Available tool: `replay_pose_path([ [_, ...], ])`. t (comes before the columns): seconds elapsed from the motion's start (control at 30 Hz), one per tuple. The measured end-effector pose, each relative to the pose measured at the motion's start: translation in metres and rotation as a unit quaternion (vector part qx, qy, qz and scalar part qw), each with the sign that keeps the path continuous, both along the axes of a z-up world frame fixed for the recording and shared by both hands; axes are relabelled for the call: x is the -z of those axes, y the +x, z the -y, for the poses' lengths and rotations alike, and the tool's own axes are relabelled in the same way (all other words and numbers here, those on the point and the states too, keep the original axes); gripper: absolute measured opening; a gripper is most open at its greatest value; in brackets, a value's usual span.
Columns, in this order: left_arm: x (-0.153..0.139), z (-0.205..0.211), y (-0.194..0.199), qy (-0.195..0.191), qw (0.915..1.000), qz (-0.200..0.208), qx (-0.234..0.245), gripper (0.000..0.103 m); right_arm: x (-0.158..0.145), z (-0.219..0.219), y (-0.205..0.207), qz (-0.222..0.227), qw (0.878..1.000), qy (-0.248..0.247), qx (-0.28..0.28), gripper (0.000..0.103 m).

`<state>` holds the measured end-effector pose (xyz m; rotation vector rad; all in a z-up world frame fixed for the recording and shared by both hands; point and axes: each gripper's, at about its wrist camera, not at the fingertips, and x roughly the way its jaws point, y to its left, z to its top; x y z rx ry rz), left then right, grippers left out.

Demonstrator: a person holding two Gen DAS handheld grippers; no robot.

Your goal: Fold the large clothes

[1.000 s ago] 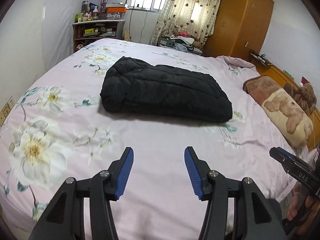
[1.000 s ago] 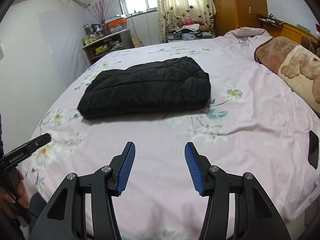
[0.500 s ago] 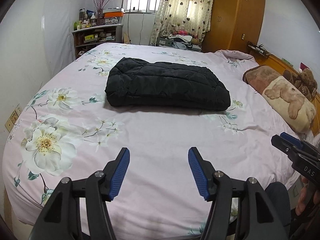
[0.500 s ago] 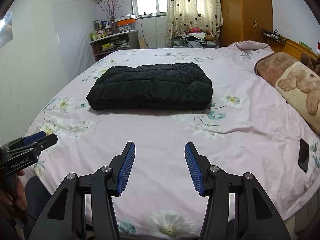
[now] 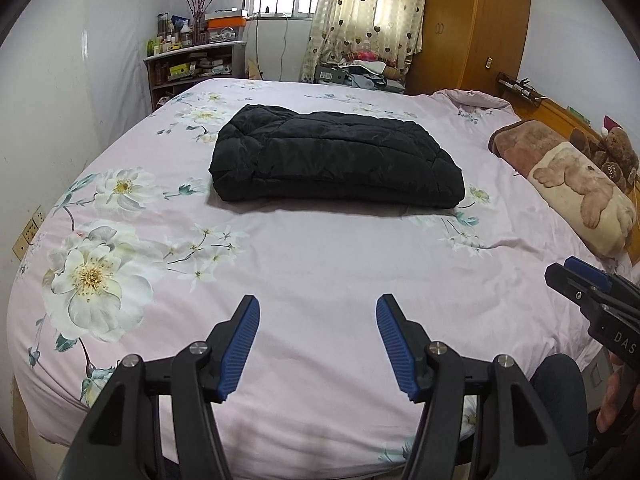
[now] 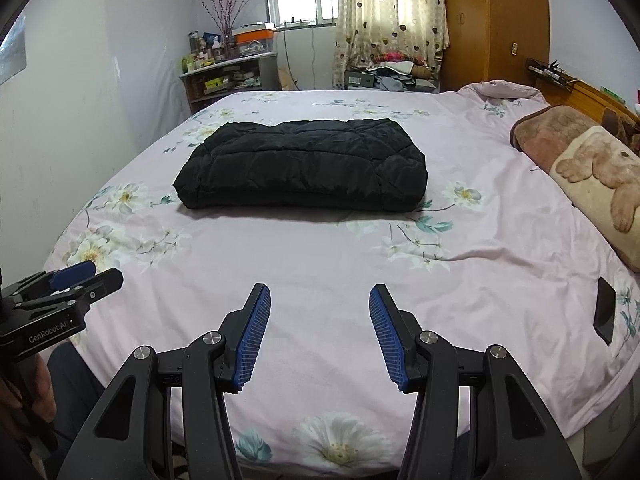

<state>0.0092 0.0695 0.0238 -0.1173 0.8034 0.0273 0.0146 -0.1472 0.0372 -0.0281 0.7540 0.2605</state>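
Note:
A black quilted jacket (image 5: 336, 158) (image 6: 304, 166) lies folded into a thick rectangle in the middle of the pink flowered bed (image 5: 304, 264) (image 6: 320, 248). My left gripper (image 5: 318, 312) hangs open over the near part of the bed, well short of the jacket, with nothing between its blue pads. My right gripper (image 6: 320, 300) is likewise open and empty, at a similar distance from the jacket. Each gripper shows at the edge of the other's view: the right gripper (image 5: 592, 300) at the right, the left gripper (image 6: 60, 300) at the left.
A brown bear-print pillow (image 5: 576, 188) (image 6: 588, 168) and a teddy bear (image 5: 616, 156) lie at the bed's right. A dark flat object (image 6: 604, 312) rests near the right bed edge. A cluttered shelf (image 5: 192, 64), curtained window and wooden wardrobe (image 5: 476, 24) stand behind the bed.
Both grippers have drawn back from the jacket toward the near bed edge and levelled out. The left gripper's jaws stand slightly wider than before. The jacket has not moved.

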Motion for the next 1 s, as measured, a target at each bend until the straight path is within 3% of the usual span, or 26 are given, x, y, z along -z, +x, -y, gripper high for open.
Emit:
replay_pose_path([
  [1.0,0.0006,-0.0059,-0.0044,-0.026,0.9997,-0.001,0.001,0.063,-0.0007,-0.0061,-0.0043,-0.006,1.000,-0.008,-0.010,0.052],
])
